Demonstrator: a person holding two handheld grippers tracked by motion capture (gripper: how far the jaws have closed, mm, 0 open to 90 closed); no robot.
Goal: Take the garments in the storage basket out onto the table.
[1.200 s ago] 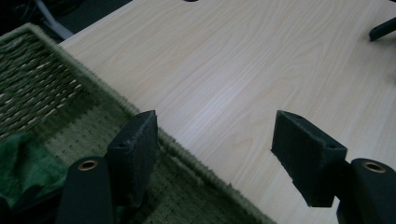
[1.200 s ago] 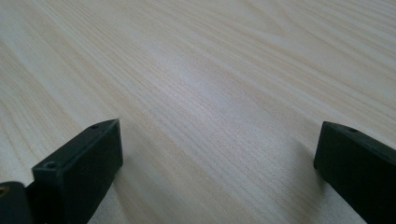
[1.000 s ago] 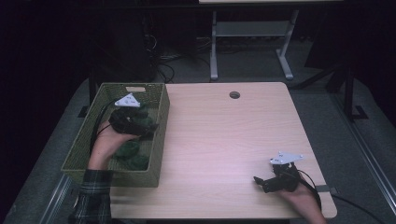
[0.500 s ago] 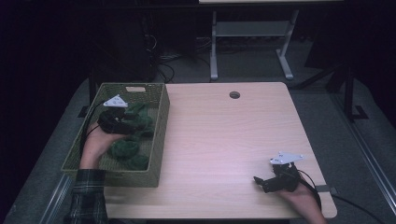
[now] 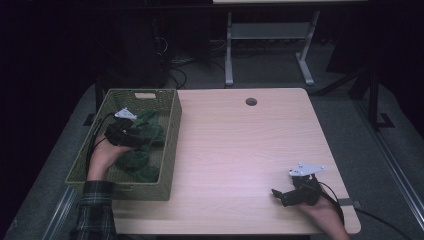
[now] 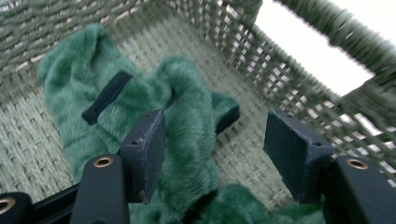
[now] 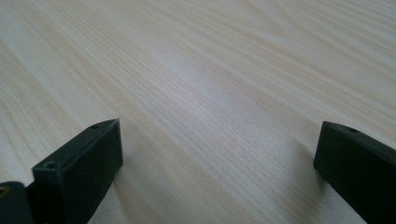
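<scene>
Left gripper (image 6: 212,154) sits inside the woven olive basket (image 5: 170,145), jaws part open and just been closing, fuzzy green cloth (image 6: 182,140) with dark trim bunched between them, unpinched. Right gripper (image 7: 215,172) rests on the pale wood-grain table (image 5: 240,145), jaws spread wide, holding nothing.

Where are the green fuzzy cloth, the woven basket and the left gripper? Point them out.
green fuzzy cloth (image 6: 187,116): left gripper view, middle fold.
woven basket (image 5: 172,125): high view, right wall.
left gripper (image 5: 134,134): high view, between fingertips.
</scene>
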